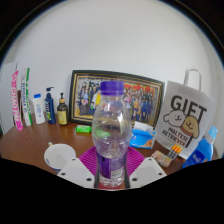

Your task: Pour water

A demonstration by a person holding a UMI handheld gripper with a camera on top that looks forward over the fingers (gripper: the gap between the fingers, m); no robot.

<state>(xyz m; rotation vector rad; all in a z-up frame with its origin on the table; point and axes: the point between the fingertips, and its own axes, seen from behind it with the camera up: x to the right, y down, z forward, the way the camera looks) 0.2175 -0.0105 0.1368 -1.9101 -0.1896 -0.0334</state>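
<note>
**Clear plastic bottle held between the pink pads**

The clear plastic water bottle with a purple cap and purple label [110,130] stands upright right in front of the camera, between the two fingers [110,165] — the pink pads [134,158] sit against its lower body on either side, so the fingers are closed on it. It hides much of the brown wooden desk [25,145] behind it.

Beyond the bottle, a dark-framed group photograph [115,97] leans against the white wall. To one side of it stand several toiletry tubes and small bottles [40,105]; to the other, a white bag printed "GIFT" [186,118]. A white round cup [58,155] rests on the desk near the fingers — a blue object [200,150] lies on the opposite side, too unclear to identify.
</note>
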